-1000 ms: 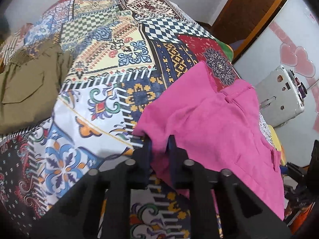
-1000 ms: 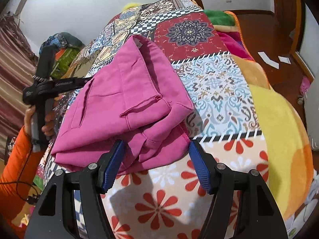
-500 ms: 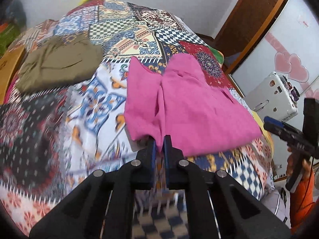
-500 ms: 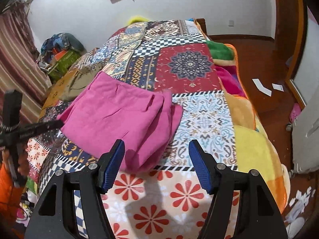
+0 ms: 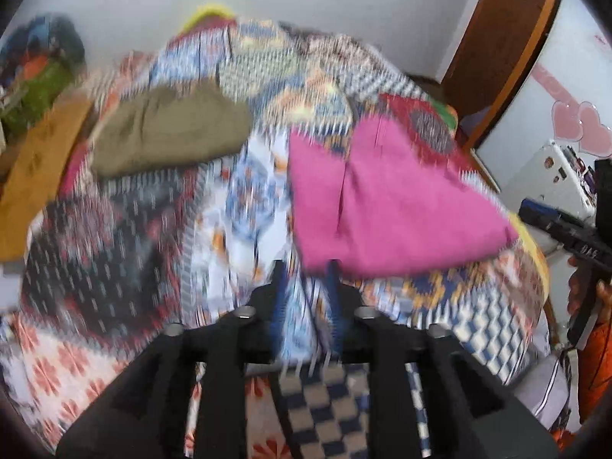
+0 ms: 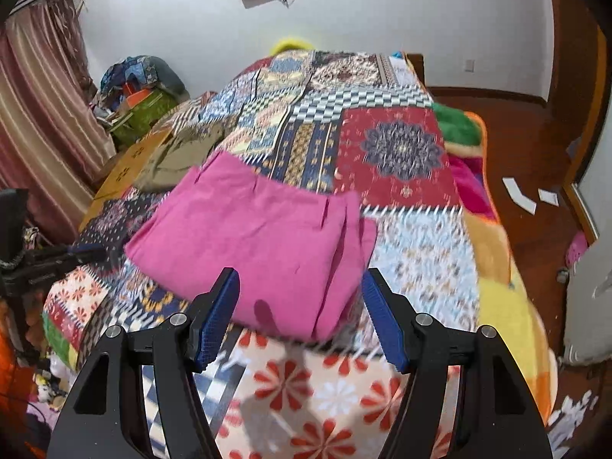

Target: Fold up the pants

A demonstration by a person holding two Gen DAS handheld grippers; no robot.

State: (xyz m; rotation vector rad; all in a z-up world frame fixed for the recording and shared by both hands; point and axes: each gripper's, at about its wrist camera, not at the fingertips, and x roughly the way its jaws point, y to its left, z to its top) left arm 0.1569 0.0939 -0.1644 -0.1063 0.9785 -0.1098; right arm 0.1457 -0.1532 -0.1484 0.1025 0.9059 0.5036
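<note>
Closest to me, the left gripper (image 5: 304, 279) hangs over the near edge of the bed, its jaws having just been opening; they stand a little apart with nothing between them, only patterned cloth showing through the gap. The right gripper (image 6: 300, 306) is spread wide and also empty, its ribbed blue pads (image 6: 216, 315) framing the near corner of the pink pants (image 6: 252, 244) without touching them.

The pants lie on the patchwork bedspread (image 6: 397, 153), just beyond both grippers, gathered into a compact, roughly rectangular bundle. I judge the folding is nearly done or done: the legs seem doubled over the seat, layered edges stack along the right side, and neither tool holds any cloth. What may remain is small (the near corner bulges and the stacked layers fan out a bit, so a smoothing pass or squaring of edges would tidy it). I cannot tell whether another fold is intended.

The fabric looks like soft, matte woven cotton, thick enough to hold rounded creases rather than sharp ones; a seam or slit runs down the top layer. The bedspread under it is thin printed cloth in busy squares: red flowers up close, checks and medallions farther off, with a fluffy yellow-and-orange blanket (image 6: 497, 298) showing along its right side.

Farther back lies an olive-green garment (image 5: 168, 130), flattened in a rough fold, well apart from the pink bundle. Beyond that, a heap of bags sits by the curtain (image 6: 42, 114) against the white wall.
</note>
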